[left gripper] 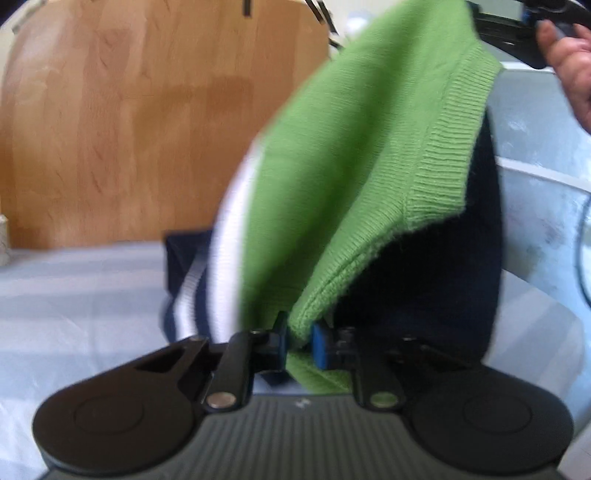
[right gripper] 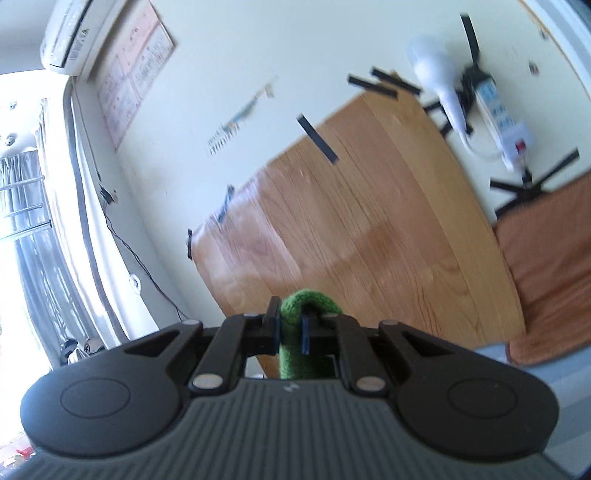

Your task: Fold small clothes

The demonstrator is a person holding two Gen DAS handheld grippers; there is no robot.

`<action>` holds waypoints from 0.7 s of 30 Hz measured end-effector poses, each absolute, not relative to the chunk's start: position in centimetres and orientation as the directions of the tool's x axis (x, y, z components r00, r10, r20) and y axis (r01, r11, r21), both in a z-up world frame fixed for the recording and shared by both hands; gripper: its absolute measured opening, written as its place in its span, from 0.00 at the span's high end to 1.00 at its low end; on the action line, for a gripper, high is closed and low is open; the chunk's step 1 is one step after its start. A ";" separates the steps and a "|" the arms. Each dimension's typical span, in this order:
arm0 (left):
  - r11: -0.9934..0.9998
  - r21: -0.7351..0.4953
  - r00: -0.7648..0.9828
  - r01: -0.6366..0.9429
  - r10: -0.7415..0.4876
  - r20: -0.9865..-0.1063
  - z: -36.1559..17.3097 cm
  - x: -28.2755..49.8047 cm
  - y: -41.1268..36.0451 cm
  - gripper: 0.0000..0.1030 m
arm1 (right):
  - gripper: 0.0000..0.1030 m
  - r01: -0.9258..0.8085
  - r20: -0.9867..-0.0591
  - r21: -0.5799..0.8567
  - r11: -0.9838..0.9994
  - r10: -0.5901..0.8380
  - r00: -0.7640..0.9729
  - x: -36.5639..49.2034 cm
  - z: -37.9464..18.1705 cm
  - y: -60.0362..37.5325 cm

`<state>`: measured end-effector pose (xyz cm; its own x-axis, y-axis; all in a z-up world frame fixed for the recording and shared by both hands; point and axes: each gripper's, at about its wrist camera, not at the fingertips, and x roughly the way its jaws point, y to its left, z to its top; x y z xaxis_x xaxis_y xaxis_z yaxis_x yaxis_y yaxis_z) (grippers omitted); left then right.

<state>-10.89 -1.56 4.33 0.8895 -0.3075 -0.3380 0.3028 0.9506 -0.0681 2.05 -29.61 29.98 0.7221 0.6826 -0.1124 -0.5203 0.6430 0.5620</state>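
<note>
The left claw (left gripper: 299, 341) is clenched on the ribbed green hem of a knit sweater (left gripper: 354, 155), which rises from the blue pads up and to the right toward the top edge of the left wrist view, lifted off the pale striped sheet (left gripper: 74, 295) below. White and navy stripes (left gripper: 207, 295) run down the sweater's left edge, and a dark navy part (left gripper: 443, 295) hangs behind the green on the right. At the top right corner a hand (left gripper: 569, 66) grips the other tool. Left of the sweater the sheet lies open up to a wooden board (left gripper: 129, 129) standing behind it; to the right a pale grey surface (left gripper: 535, 184) curves away. In the right wrist view the right claw (right gripper: 290, 328) is clenched on a small green fold of the sweater (right gripper: 295, 354), which loops over the fingertips and drops below them. This claw points up at the white wall (right gripper: 258, 55), the board (right gripper: 351, 229), a power strip (right gripper: 502, 114) and an air conditioner (right gripper: 70, 33)
</note>
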 end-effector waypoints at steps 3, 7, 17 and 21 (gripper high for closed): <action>0.970 -0.033 0.940 0.242 -0.243 -0.241 7.4 -11.8 -0.4 0.88 | 0.88 -0.534 -0.070 0.528 0.661 0.660 0.748 0.9 31.9 -30.0; 0.988 -0.013 0.987 0.155 -0.156 -0.044 13.0 -14.8 2.1 0.89 | 0.88 -0.540 0.013 0.508 0.671 0.621 0.783 -0.6 34.6 -31.3; 0.999 0.039 0.949 0.012 -0.024 0.314 27.6 -22.5 2.9 0.89 | 0.88 -0.590 0.174 0.393 0.705 0.572 0.801 -5.3 41.8 -31.5; 0.998 0.049 0.913 -0.026 0.004 0.409 32.6 -24.0 2.8 0.88 | 0.88 -0.601 0.238 0.336 0.725 0.552 0.799 -6.9 44.7 -31.1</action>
